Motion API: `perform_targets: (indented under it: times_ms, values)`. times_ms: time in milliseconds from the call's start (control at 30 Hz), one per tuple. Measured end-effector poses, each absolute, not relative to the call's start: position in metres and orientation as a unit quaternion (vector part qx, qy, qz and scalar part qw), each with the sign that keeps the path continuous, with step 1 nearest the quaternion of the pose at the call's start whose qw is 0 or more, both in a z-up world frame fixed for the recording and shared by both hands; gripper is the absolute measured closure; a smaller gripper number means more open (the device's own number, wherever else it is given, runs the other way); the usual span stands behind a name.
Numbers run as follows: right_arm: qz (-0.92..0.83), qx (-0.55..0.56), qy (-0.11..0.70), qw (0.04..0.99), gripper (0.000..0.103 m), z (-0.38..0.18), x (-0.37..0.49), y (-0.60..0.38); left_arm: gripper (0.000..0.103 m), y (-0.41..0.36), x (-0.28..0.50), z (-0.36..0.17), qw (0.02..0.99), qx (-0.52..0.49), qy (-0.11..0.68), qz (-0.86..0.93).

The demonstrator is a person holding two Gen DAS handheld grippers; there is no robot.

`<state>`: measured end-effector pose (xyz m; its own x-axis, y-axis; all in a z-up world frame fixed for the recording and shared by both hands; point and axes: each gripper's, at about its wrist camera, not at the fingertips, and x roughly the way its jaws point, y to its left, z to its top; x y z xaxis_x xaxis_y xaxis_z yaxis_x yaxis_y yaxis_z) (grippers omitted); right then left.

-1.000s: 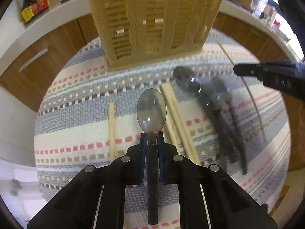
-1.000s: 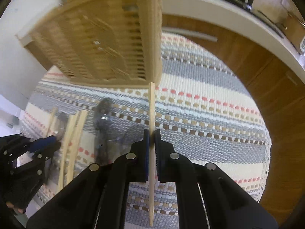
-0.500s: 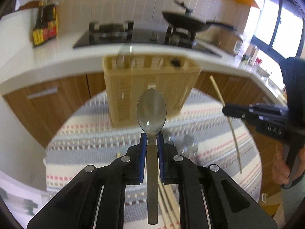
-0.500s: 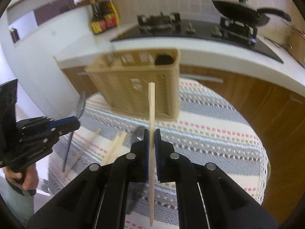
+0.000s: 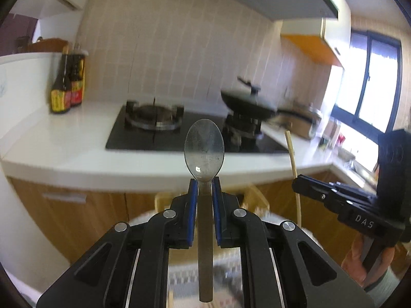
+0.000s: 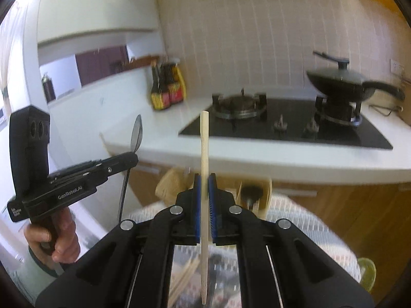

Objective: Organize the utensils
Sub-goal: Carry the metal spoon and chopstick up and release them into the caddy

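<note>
My left gripper (image 5: 204, 181) is shut on a metal spoon (image 5: 204, 146), bowl upward, held high above the table; it also shows in the right wrist view (image 6: 128, 159). My right gripper (image 6: 204, 177) is shut on a wooden chopstick (image 6: 204, 138) that stands upright; it shows in the left wrist view too (image 5: 295, 179) with the chopstick (image 5: 291, 151). The wicker utensil basket (image 6: 264, 187) stands below on the striped mat (image 6: 295, 213), mostly hidden by the fingers. More chopsticks (image 6: 185, 277) lie on the mat.
Behind the table runs a white counter (image 5: 64, 148) with a black gas hob (image 5: 154, 128), a lidded wok (image 5: 246, 102) and sauce bottles (image 5: 66, 87). Wooden cabinet doors (image 5: 64, 210) are below it. A window (image 5: 372, 77) is at the right.
Both grippers have risen and tilted up with their utensils. The view went from the mat and basket up to the counter and hob; the basket dropped low in the frames.
</note>
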<state>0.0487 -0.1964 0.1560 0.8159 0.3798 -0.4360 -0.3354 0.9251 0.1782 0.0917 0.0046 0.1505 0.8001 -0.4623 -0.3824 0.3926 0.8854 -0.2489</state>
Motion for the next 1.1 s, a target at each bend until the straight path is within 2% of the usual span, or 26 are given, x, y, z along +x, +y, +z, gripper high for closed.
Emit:
perform_targets:
  times_ms: [367, 767, 1033, 1067, 1100]
  values:
    - [0.133, 0.063, 0.152, 0.977, 0.099, 0.175, 0.112, -0.213, 0.093, -0.002, 0.14, 0.15, 0.955, -0.111, 0.149, -0.23]
    - [0.093, 0.037, 0.143, 0.985, 0.099, 0.133, 0.148, -0.211, 0.093, -0.008, 0.165, 0.114, 0.965, -0.106, 0.135, -0.2]
    - [0.093, 0.031, 0.142, 0.985, 0.098, 0.119, 0.143, -0.211, 0.092, -0.007, 0.163, 0.102, 0.963, -0.105, 0.136, -0.207]
    - [0.093, 0.032, 0.145, 0.985, 0.098, 0.119, 0.14, -0.212, 0.088, -0.006, 0.162, 0.101, 0.963, -0.104, 0.138, -0.207]
    - [0.093, 0.033, 0.147, 0.984, 0.098, 0.118, 0.137, -0.213, 0.08, -0.005, 0.161, 0.101, 0.962, -0.103, 0.143, -0.207]
